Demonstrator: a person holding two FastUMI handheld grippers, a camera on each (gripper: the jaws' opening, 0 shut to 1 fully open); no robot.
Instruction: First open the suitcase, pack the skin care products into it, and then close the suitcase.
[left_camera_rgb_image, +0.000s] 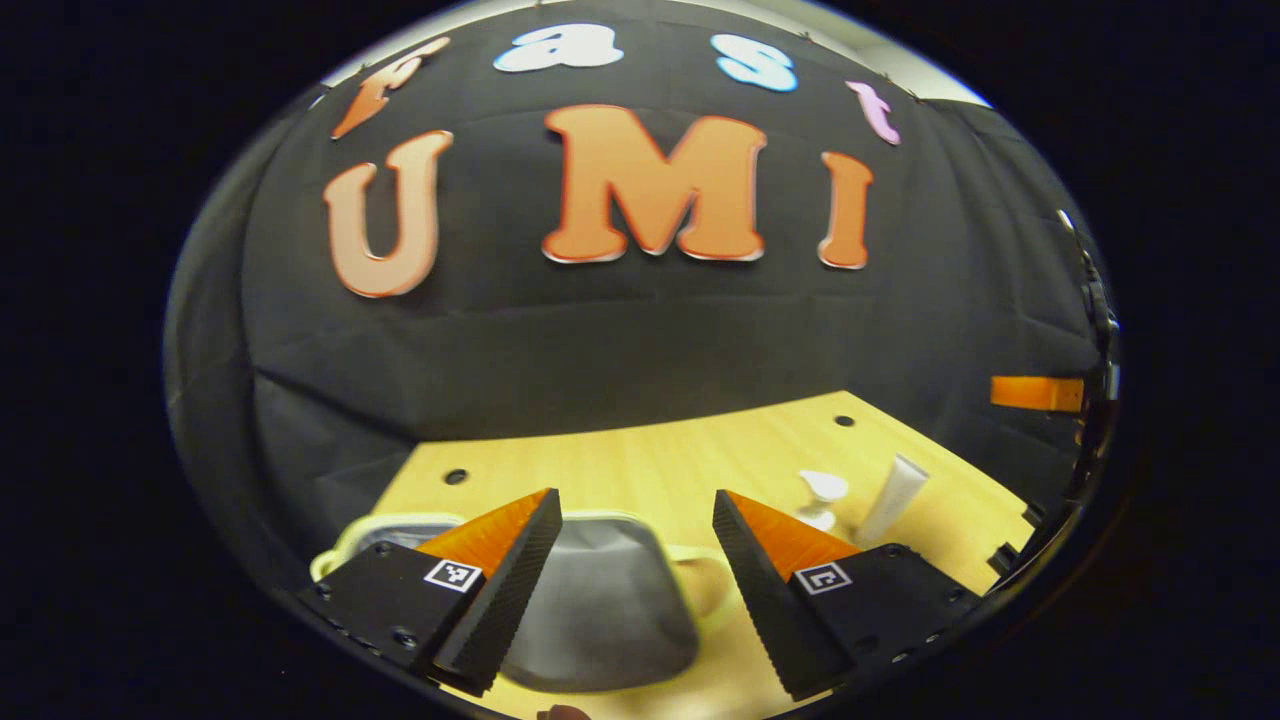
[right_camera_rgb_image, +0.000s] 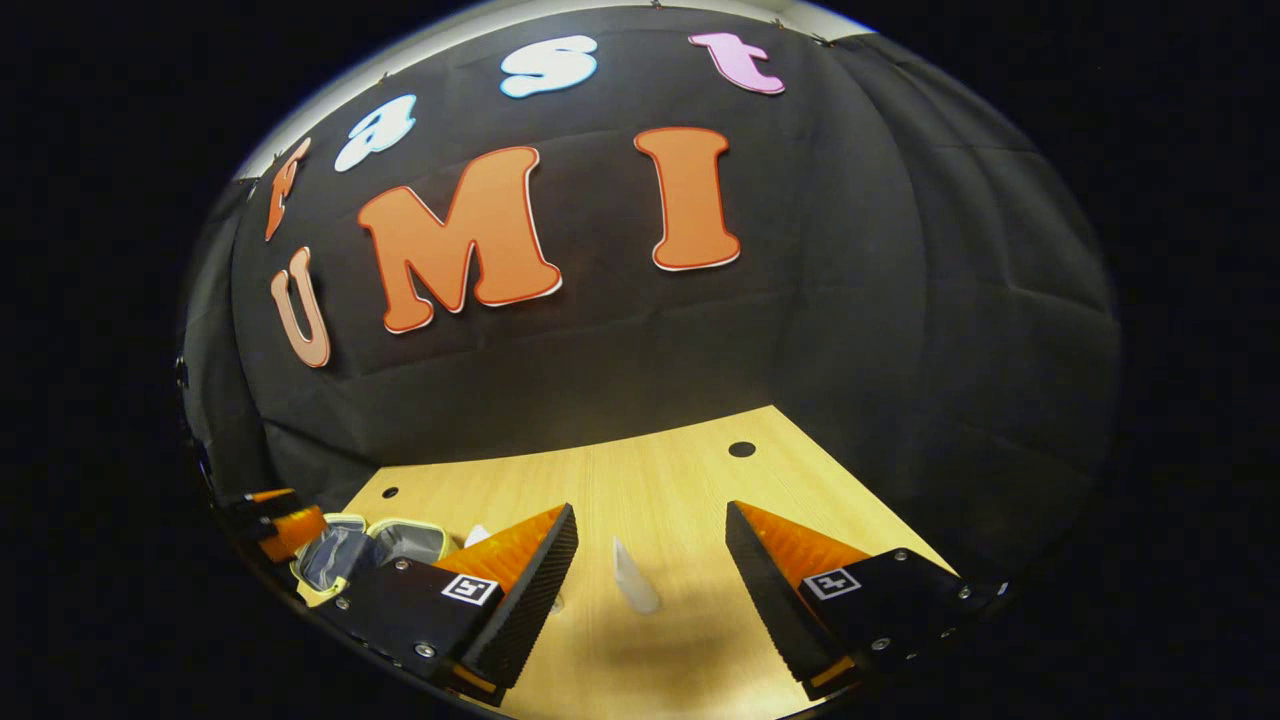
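Observation:
The small suitcase (left_camera_rgb_image: 600, 610), pale yellow at the rim and grey inside, lies open on the wooden table (left_camera_rgb_image: 680, 460) just under my left gripper (left_camera_rgb_image: 635, 497), which is open and holds nothing. A short white bottle (left_camera_rgb_image: 825, 492) and a white tube (left_camera_rgb_image: 893, 486) stand to its right. In the right gripper view the white tube (right_camera_rgb_image: 634, 576) stands on the table between and just beyond the fingers of my open right gripper (right_camera_rgb_image: 652, 510), touching neither. The open suitcase (right_camera_rgb_image: 368, 545) lies at the far left, both halves showing grey lining, with part of the left gripper (right_camera_rgb_image: 280, 527) beside it.
The table (right_camera_rgb_image: 660, 470) has round holes near its back edge and ends at the black cloth wall. Part of the right gripper (left_camera_rgb_image: 1040, 393) shows at the right edge of the left gripper view. A small white item (right_camera_rgb_image: 478, 535) peeks out behind one finger.

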